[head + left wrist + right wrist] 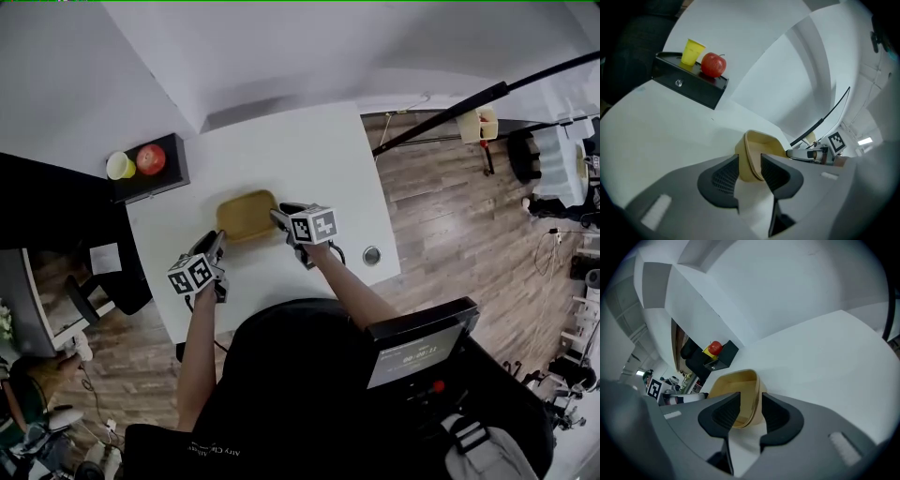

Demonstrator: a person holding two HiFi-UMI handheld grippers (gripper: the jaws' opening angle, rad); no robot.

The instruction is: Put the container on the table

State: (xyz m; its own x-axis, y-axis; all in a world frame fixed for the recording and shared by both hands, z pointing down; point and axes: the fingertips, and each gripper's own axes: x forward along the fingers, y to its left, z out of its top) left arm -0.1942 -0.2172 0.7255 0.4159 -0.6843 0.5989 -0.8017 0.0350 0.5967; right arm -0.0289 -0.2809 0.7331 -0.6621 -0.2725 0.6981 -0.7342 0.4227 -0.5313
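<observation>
A white table (281,150) stands on a wood floor (450,216) beside a white wall, and a person leans over its near edge. The tan container (247,214) sits flat on the tabletop, roughly midway across the near half, so the placing itself looks done. What seems left is the letting go, as both grippers are at its rim.

The left gripper (218,242) straddles one end wall with its jaws narrowly parted. Its pads sit close on either side of the wall, with no clear squeeze on it. The right gripper (279,217) straddles the opposite end with its jaws wide, and the inside of the container shows between the inner pad and the wall. Neither gripper is clear of the container yet. By this reading the job ends once both back off.

Only the head view gives the whole layout. It shows the container set squarely between the two grippers, a black box (150,173) at the table's far left corner, a small round metal fitting (372,255) near the right edge, and a black pole (487,94) slanting over the floor. It does not show the gaps at the jaws.

Each gripper view shows its own jaws and catches the other gripper across the container. The left gripper view gives the clearest look at the red apple (713,64) and yellow cup (692,51) on the box. The right gripper view shows them small and far off.
</observation>
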